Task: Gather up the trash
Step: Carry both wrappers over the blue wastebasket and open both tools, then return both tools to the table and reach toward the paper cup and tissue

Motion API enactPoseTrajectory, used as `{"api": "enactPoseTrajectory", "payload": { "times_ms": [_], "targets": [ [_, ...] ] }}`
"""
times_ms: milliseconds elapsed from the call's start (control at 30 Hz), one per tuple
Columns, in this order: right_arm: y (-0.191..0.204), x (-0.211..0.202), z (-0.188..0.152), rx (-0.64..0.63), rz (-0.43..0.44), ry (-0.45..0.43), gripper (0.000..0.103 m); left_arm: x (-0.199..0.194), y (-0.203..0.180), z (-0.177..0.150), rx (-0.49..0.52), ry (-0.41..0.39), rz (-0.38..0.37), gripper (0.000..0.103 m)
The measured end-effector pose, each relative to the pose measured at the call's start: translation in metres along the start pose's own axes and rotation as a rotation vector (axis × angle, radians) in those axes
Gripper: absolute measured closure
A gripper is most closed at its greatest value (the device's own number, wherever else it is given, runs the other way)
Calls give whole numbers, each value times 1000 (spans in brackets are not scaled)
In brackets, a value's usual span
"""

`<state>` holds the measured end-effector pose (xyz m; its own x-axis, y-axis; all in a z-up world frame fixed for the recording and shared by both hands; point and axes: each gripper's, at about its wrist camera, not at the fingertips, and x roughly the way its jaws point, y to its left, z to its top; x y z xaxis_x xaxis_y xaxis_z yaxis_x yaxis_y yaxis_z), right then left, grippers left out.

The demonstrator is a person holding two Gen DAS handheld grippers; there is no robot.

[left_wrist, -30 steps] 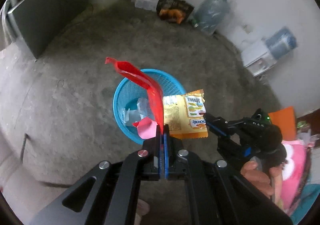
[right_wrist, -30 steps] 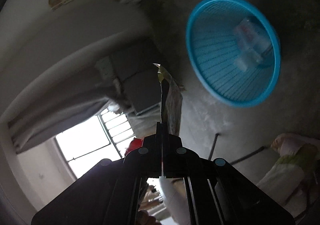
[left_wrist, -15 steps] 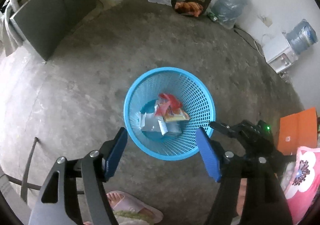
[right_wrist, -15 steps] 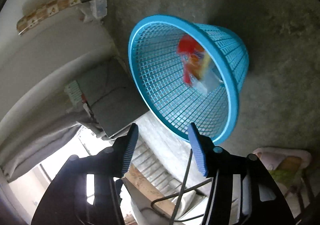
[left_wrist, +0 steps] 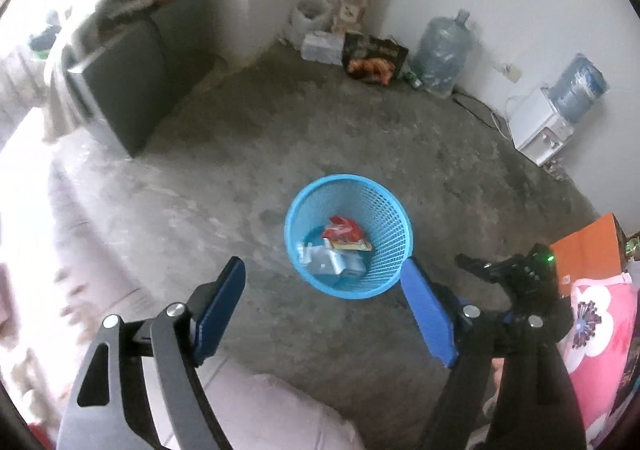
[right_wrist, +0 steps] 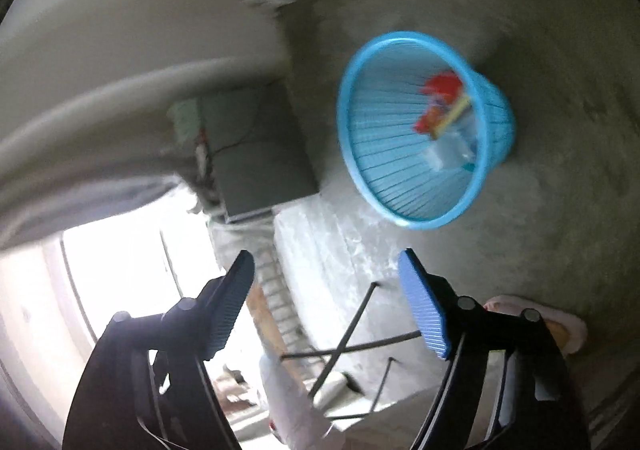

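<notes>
A blue mesh basket [left_wrist: 384, 210] stands on the concrete floor, seen also in the right wrist view as the basket [right_wrist: 368, 170]. Inside lie a red wrapper [left_wrist: 340, 229], a yellow packet [left_wrist: 352, 246] and pale plastic scraps [left_wrist: 328, 262]; the red wrapper [right_wrist: 440, 98] shows blurred from the right. My left gripper [left_wrist: 324, 270] hangs above the basket, jaws opening, nothing between them. My right gripper [right_wrist: 326, 264] hovers beside the basket, jaws opening too and empty; its black body [left_wrist: 516, 274] shows in the left wrist view.
Along the far wall stand water jugs [left_wrist: 440, 50], a white dispenser [left_wrist: 540, 126], a dark snack bag [left_wrist: 376, 58] and a box [left_wrist: 320, 46]. A grey cabinet [left_wrist: 120, 90] sits left. An orange box [left_wrist: 588, 254] and pink floral cloth [left_wrist: 596, 330] lie right. Black metal legs [right_wrist: 348, 334] cross below.
Both grippers went from shut to open; the red wrapper and yellow packet dropped into the basket. The left gripper rose away from the basket, and the right view rolled.
</notes>
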<state>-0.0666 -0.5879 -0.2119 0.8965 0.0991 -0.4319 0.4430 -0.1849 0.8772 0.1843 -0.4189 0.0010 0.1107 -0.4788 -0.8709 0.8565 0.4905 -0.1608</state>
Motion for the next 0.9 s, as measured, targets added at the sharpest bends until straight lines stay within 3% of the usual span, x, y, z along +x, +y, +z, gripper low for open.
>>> {"api": "enactPoseTrajectory", "payload": {
  "times_ms": [233, 500, 767, 900],
  "targets": [
    [94, 11, -55, -296, -16, 97, 21, -114, 39, -31, -82, -150, 5, 22],
    [179, 51, -142, -655, -106, 245, 19, -214, 94, -108, -156, -282, 134, 14],
    [215, 101, -219, -864, -155, 423, 19, -291, 187, -204, -421, -365, 316, 12],
    [226, 138, -249, -912, -185, 509, 19, -309, 222, -240, -531, -376, 362, 12]
  ]
}}
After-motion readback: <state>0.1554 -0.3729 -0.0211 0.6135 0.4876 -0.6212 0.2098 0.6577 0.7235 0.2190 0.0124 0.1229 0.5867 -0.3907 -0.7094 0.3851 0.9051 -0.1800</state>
